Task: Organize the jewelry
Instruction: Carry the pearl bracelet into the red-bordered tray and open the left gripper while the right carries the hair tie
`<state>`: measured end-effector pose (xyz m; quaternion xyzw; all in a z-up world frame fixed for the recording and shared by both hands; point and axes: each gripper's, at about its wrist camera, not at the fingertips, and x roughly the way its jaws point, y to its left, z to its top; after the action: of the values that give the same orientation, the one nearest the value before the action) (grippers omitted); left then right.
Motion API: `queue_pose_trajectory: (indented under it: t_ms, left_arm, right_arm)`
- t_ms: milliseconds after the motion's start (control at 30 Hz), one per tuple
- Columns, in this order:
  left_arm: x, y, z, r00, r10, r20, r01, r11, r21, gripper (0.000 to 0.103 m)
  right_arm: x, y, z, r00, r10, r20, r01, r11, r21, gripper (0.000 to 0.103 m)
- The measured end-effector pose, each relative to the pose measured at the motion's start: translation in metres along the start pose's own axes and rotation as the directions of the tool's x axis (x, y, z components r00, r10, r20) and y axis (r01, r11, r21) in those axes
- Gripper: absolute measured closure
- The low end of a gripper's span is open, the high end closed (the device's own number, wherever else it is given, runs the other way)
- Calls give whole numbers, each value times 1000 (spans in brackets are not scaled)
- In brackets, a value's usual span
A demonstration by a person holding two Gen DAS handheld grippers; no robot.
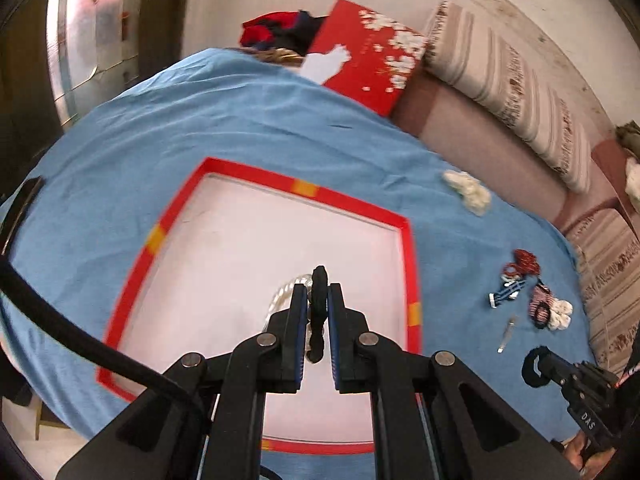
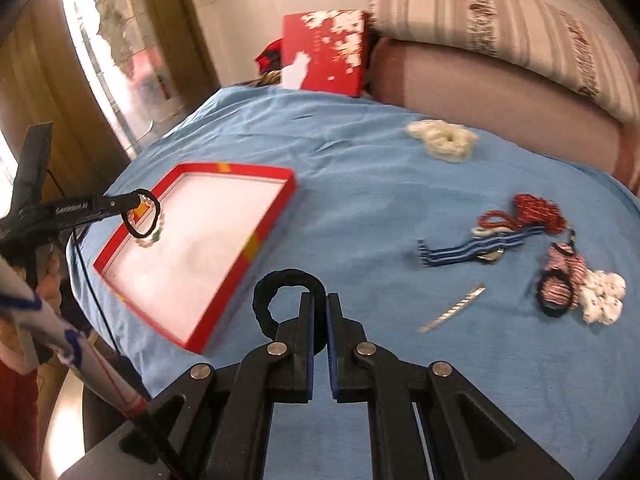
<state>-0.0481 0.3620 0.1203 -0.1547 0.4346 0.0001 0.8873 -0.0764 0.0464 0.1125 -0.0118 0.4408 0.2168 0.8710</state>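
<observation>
A shallow red-rimmed box (image 1: pixel 412 264) with a white floor lies on the blue cloth; it also shows in the right wrist view (image 2: pixel 276 216). My left gripper (image 1: pixel 319 292) is shut on a black hair band (image 1: pixel 320 280) with a pearl bracelet (image 1: pixel 280 296) hanging by it, above the box; the right wrist view shows this gripper (image 2: pixel 138 200) over the box's near left corner. My right gripper (image 2: pixel 319 304) is shut on a black scrunchie (image 2: pixel 268 300), just right of the box; the left wrist view shows it too (image 1: pixel 536 366).
On the cloth to the right lie a red bead necklace (image 2: pixel 536 208), a blue striped strap (image 2: pixel 468 250), a silver clip (image 2: pixel 452 308), striped and white scrunchies (image 2: pixel 560 284) and a cream scrunchie (image 2: pixel 440 140). A red box lid (image 2: pixel 324 52) and a sofa stand behind.
</observation>
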Motion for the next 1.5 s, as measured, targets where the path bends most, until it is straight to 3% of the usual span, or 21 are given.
queue_pose_trajectory:
  t_ms: [133, 267, 467, 533, 600, 667, 800, 967, 1067, 1233, 1400, 1433, 1467, 1500]
  left_arm:
    - [1, 1, -4, 1000, -16, -9, 16, 1000, 8, 94]
    - [1, -30, -14, 994, -102, -32, 103, 994, 44, 94]
    - [20, -113, -30, 957, -256, -138, 273, 954, 127, 93]
    - [30, -135, -34, 960, -232, -155, 255, 955, 149, 87]
    - [41, -149, -37, 958, -227, -175, 255, 954, 160, 73]
    - [49, -158, -38, 953, -238, -187, 267, 952, 150, 70]
    - [63, -166, -44, 957, -197, -215, 235, 957, 172, 69]
    - [82, -171, -68, 941, -175, -289, 240, 949, 206, 69]
    - [93, -173, -78, 944, -135, -302, 208, 952, 225, 69]
    - [116, -170, -84, 944, -65, -324, 148, 960, 237, 75]
    - [127, -182, -94, 952, -15, -306, 123, 933, 337, 77]
    - [127, -185, -96, 955, 0, -296, 113, 924, 365, 80]
    - [127, -187, -97, 959, 13, -284, 103, 916, 387, 93]
    - [126, -187, -98, 959, 15, -283, 103, 912, 397, 94]
  right_arm:
    - [5, -2, -10, 1000, -8, -23, 8, 1000, 20, 97]
    - [-2, -22, -23, 999, -29, -38, 31, 997, 70, 97]
    - [-12, -65, -49, 996, -71, -57, 79, 984, 160, 97]
    - [-15, -79, -56, 995, -76, -67, 88, 976, 199, 97]
    - [-19, -92, -62, 994, -79, -69, 93, 969, 231, 97]
    - [-23, -101, -66, 994, -85, -63, 98, 963, 250, 97]
    - [-28, -114, -71, 996, -79, -52, 90, 955, 281, 97]
    - [-24, -117, -77, 997, -54, -57, 69, 953, 294, 97]
    - [-20, -116, -82, 997, -44, -63, 61, 952, 298, 97]
    - [-18, -119, -85, 997, -40, -64, 57, 952, 302, 97]
    - [-15, -125, -86, 997, -38, -68, 57, 946, 319, 97]
    - [-14, -124, -85, 997, -38, -70, 59, 945, 321, 97]
    - [-14, -124, -85, 997, -39, -70, 60, 945, 321, 97]
    - [-14, -124, -84, 997, -41, -69, 61, 945, 320, 97]
